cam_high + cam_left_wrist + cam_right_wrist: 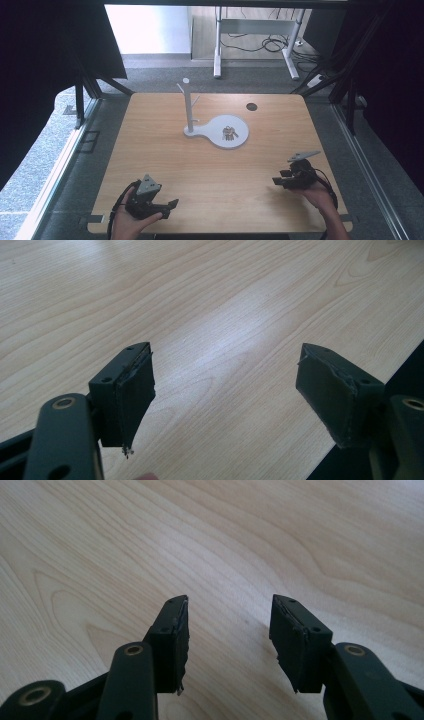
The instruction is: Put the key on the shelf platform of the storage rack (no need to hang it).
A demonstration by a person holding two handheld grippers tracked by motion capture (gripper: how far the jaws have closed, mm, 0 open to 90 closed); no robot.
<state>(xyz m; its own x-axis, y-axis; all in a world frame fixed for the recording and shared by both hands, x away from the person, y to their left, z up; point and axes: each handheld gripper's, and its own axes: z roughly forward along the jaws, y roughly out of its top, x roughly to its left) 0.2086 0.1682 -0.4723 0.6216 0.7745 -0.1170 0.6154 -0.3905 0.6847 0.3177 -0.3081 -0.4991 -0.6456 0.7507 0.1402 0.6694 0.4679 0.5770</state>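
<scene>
- Fingers of my left gripper, padded in black tape, stand wide apart with nothing between them; the left gripper view looks past them onto bare wood beside the table's near edge.
- Fingers of my right gripper are likewise parted, somewhat less widely, and empty; under them lies plain wood grain.
- Both grippers rest in my hands low over the near part of the light wooden table, left one at the near-left corner, right one at the near-right side, each well apart from anything to be handled.
- Farther off, near the table's middle, lies the small bunch of metal keys, flat on the round end of the white paddle-shaped base plate.
- At the narrow end of that plate rises the white upright stand with short side pegs; its pegs carry nothing, as far as the high view lets me tell.
- Beyond it, toward the far-right side, sits a small dark round disc on the tabletop.
- Progress, as I judge it: the work has not begun. The keys are untouched and unhung. Left to do, presumably: reach forward, close on the bunch, lift it and loop it over a peg.
</scene>
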